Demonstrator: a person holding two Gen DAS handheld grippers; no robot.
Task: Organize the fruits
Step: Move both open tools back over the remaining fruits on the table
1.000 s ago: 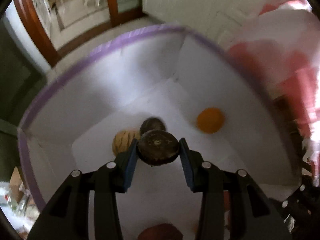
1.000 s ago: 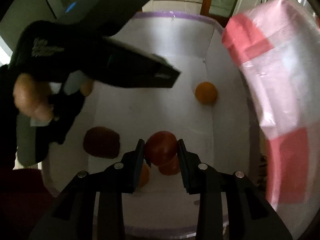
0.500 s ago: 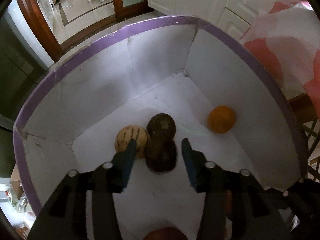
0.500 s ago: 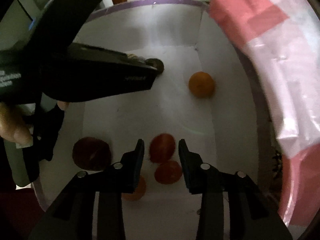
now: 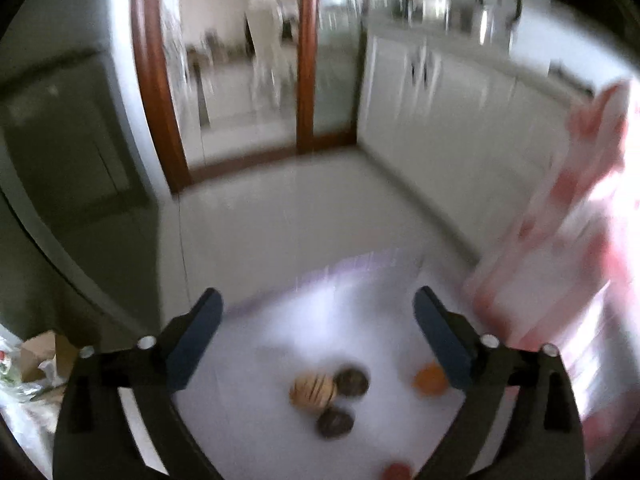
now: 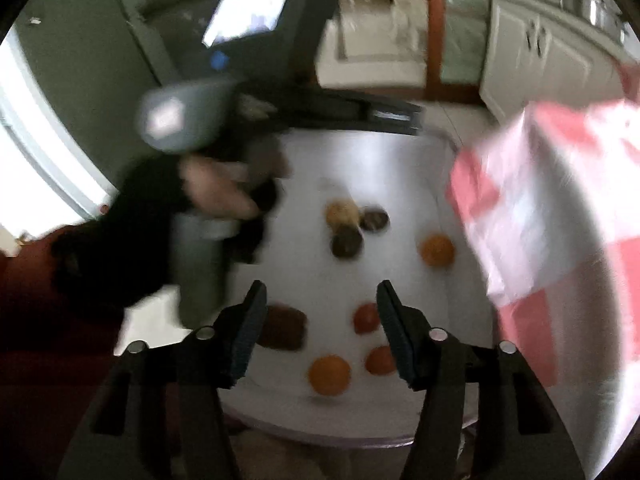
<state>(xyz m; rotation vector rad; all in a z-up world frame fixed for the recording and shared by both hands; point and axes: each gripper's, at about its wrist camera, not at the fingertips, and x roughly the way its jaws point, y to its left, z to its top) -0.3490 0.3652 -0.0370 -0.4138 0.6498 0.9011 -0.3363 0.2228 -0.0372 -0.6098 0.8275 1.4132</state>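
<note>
A white box with a purple rim (image 5: 360,262) holds the fruit. My left gripper (image 5: 316,304) hangs above it, jaws opening wide with nothing between them. Below it lie a striped pale melon (image 5: 312,390), two dark round fruits (image 5: 352,382) (image 5: 335,422) and an orange (image 5: 430,378). My right gripper (image 6: 322,294) is also opening and holds nothing. Under it, on the box floor (image 6: 304,272), lie two red tomatoes (image 6: 366,318) (image 6: 380,360), an orange (image 6: 330,374) and a dark red fruit (image 6: 282,326). A hand (image 6: 216,196) holds the left gripper at upper left in the right wrist view.
A pink and white checked cloth (image 6: 560,200) hangs over the box's right side. Beyond the box are a tiled floor (image 5: 280,208), a wood-framed glass door (image 5: 304,60) and white cabinets (image 5: 440,92). A cardboard carton (image 5: 40,352) sits low at the left.
Both grippers let go of their fruit, the left a dark round one and the right a red tomato. Both opened and rose up out of the box.
</note>
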